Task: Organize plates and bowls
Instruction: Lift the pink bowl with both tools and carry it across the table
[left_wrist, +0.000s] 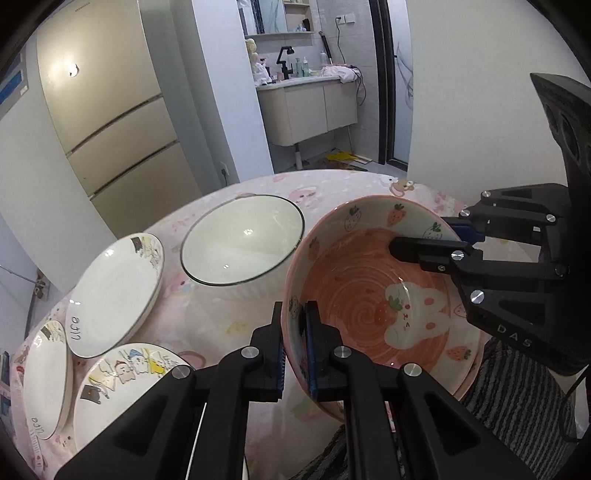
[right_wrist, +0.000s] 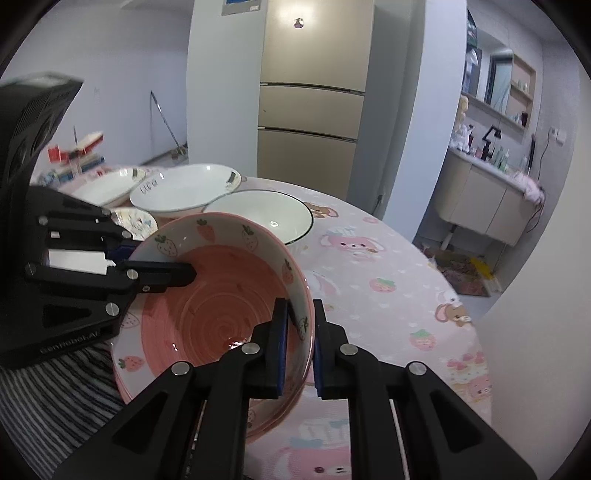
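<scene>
Progress looks early: both claws, left claw (left_wrist: 294, 347) and right claw (right_wrist: 300, 345), pinch the strawberry bowl (left_wrist: 369, 295) mid-frame (opposite rims); white bowl (left_wrist: 242, 240) and plates (left_wrist: 114, 291) lie unstacked on the surface (left_wrist: 207, 317).

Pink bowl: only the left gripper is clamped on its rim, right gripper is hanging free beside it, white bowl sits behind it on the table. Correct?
Not quite. Both grippers grip the pink bowl: the left gripper pinches the near rim in the left wrist view, and the right gripper pinches the opposite rim in the right wrist view. The white bowl does sit behind it on the table.
</scene>
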